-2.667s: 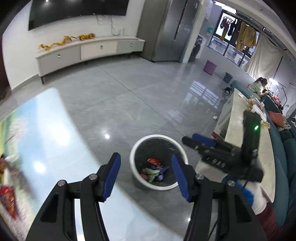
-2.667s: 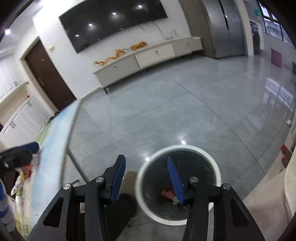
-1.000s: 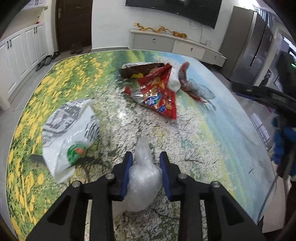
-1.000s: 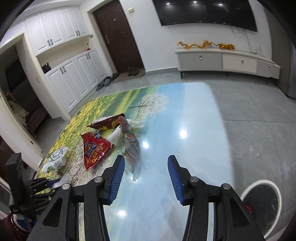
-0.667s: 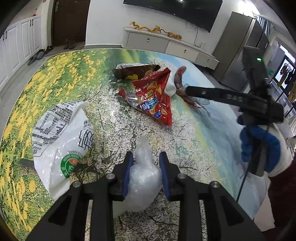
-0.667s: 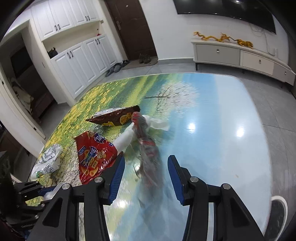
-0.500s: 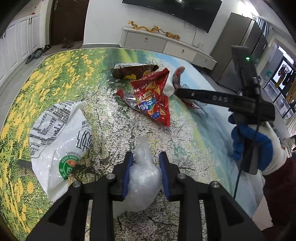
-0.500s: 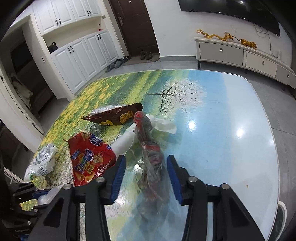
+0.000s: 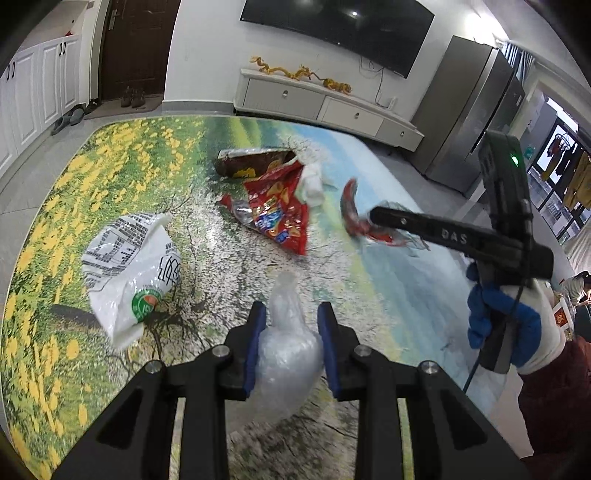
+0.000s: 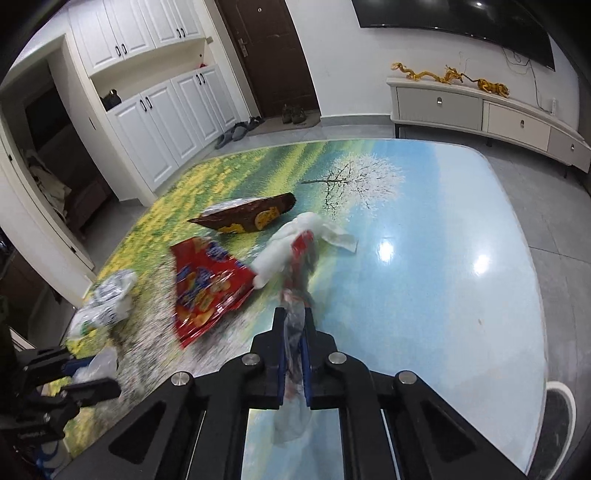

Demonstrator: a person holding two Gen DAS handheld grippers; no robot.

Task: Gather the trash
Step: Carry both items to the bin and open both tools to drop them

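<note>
— What sort of place is this?
— A home, a living room by the look of it. A big television [image 9: 336,27] hangs on the wall above a long low cabinet [image 9: 325,107] with gold dragon figures [image 10: 448,78] on top.
— Anything else?
— Shoes [image 10: 291,113] and slippers [image 10: 236,132] lie by a dark front door [image 10: 273,55], beside white cupboards [image 10: 166,107], and a tall steel fridge [image 9: 469,110] stands on the grey tiled floor [image 10: 554,206].

landscape-print table [image 9: 110,192]: white bag [image 9: 129,266], red snack bag [image 9: 280,210], brown snack bag [image 9: 251,166], crumpled tissue [image 10: 291,236].
</note>
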